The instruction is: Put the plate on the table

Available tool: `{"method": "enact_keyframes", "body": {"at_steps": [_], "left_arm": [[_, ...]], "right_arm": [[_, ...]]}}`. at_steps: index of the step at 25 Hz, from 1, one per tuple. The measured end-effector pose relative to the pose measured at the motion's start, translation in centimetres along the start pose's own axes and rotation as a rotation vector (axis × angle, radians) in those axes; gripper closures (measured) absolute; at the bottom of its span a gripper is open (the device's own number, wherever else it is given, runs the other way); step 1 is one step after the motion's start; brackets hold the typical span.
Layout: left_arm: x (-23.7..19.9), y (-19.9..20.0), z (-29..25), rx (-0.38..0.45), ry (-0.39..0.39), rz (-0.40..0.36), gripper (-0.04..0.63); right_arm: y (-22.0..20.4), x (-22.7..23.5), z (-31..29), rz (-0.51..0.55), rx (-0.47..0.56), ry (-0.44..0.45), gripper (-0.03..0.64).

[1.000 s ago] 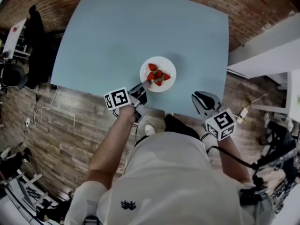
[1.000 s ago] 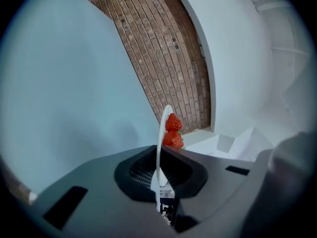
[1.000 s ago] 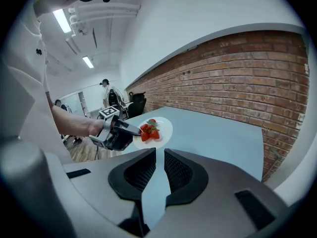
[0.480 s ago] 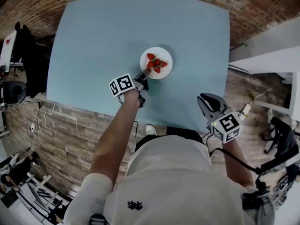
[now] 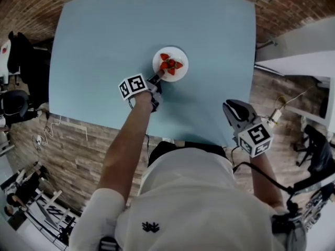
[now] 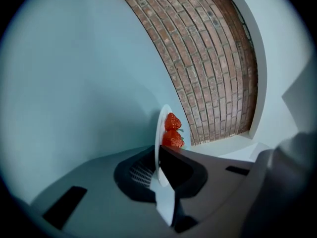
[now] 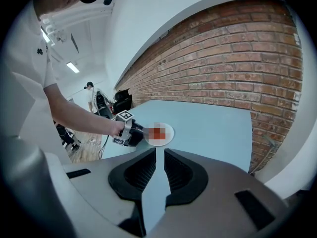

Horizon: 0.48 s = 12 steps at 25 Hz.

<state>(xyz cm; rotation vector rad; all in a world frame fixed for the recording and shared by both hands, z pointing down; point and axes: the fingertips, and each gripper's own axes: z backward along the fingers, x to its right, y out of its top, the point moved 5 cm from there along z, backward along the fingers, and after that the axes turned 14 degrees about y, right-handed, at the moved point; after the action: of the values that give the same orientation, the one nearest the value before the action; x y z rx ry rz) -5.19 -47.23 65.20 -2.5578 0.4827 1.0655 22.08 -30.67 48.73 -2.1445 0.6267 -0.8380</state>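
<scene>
A white plate (image 5: pixel 179 73) with several strawberries (image 5: pixel 170 64) is over the middle of the light blue table (image 5: pixel 104 35). My left gripper (image 5: pixel 157 78) is shut on the plate's near rim. In the left gripper view the plate (image 6: pixel 162 128) stands edge-on between the jaws of the left gripper (image 6: pixel 158 165), with the strawberries (image 6: pixel 172 131) just beyond. I cannot tell whether the plate touches the table. My right gripper (image 5: pixel 233 109) hangs at the table's near right edge, shut and holding nothing. From the right gripper (image 7: pixel 160 155) I see the plate (image 7: pixel 168 134) ahead.
A brick wall (image 6: pixel 208 63) runs behind the table's far edge. White furniture (image 5: pixel 293 56) stands to the right of the table. Wooden floor (image 5: pixel 68 150) with cables and dark equipment (image 5: pixel 21 67) lies to the left.
The left gripper has carried the plate farther across the table, away from the person. The right gripper has stayed near the table's front edge.
</scene>
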Motion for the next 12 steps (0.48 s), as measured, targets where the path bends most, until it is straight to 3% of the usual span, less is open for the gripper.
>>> {"method": "enact_keyframes", "body": {"at_steps": [5, 12], "left_arm": [[0.22, 0.12, 0.17, 0.009, 0.077, -0.105, 0.569], [0.49, 0.11, 0.28, 0.1, 0.295, -0.316, 0.506]], "right_arm": [[-0.13, 0.16, -0.05, 0.02, -0.013, 0.007, 0.575], [-0.6, 0.55, 0.57, 0.032, -0.002, 0.012, 0.575]]}}
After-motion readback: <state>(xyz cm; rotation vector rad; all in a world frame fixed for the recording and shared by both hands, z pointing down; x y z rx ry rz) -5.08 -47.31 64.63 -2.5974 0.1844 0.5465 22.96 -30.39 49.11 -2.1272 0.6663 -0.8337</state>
